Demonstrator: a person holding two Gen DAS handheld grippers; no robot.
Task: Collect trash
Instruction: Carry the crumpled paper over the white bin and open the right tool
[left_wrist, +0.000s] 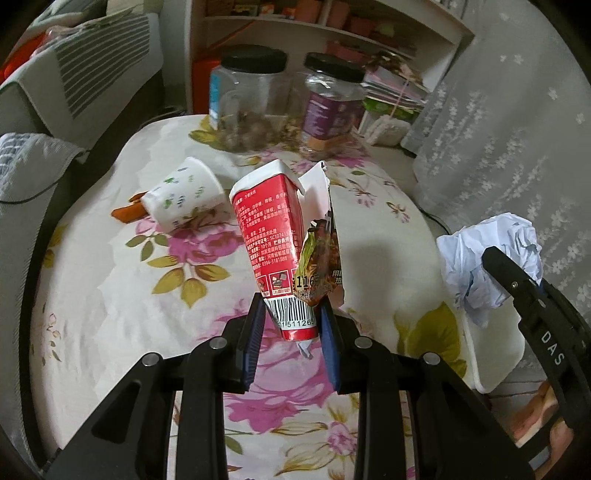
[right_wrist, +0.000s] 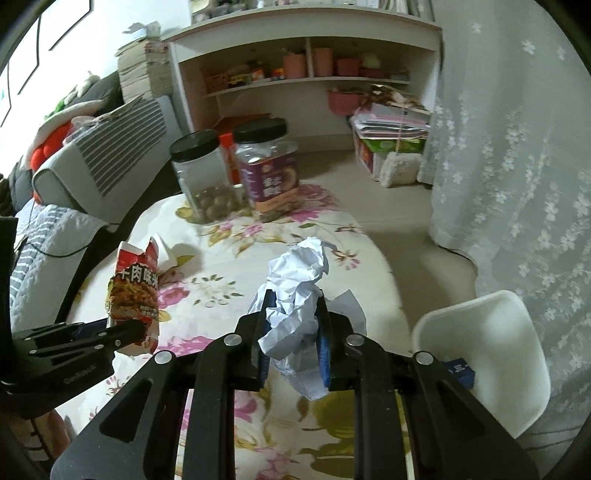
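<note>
The red wrapper (left_wrist: 275, 236) is clamped upright in the left gripper (left_wrist: 291, 321); crumpled paper (right_wrist: 295, 295) is pinched in the right gripper (right_wrist: 293, 332). The white bin (right_wrist: 491, 354), lower right, is nearer the right gripper.

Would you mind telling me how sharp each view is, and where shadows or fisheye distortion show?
Left wrist view: the red wrapper in the left gripper is sharp, its print legible, casting a soft shadow rightward; edges bow. Right wrist view: slightly softer; crumpled paper in the right gripper reads clearly; shelf curves.
</note>
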